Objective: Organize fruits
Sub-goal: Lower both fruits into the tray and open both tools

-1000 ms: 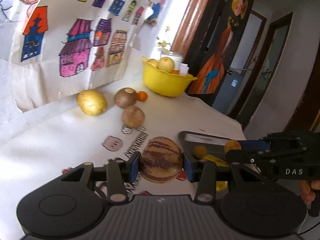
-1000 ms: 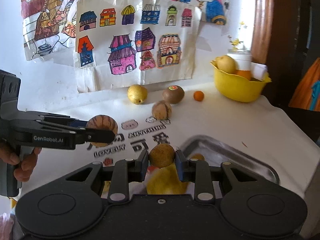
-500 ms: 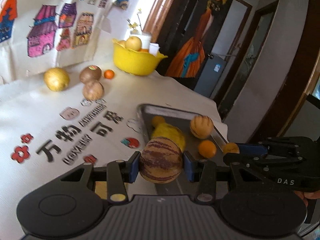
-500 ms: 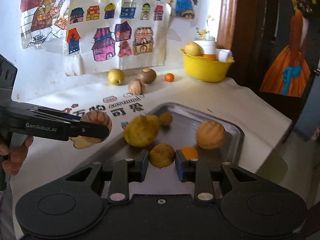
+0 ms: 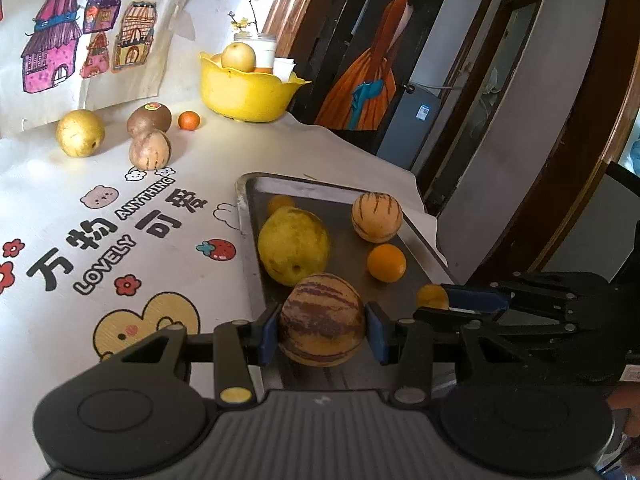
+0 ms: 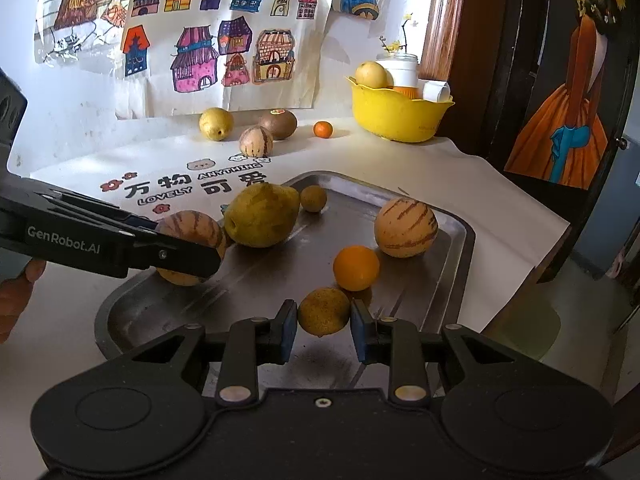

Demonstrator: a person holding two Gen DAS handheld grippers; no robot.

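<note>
Cloth-covered table [image 5: 72, 184] under tray [image 5: 320, 192], fruit

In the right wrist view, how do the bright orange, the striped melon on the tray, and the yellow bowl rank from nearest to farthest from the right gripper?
1. The bright orange, on the metal tray just beyond the right gripper.
2. The striped melon, farther back on the tray, to the right.
3. The yellow bowl, far back on the table by the wall.

Bare tray [image 6: 420, 292] floor near right corner (fruit crowding the far end)
</note>
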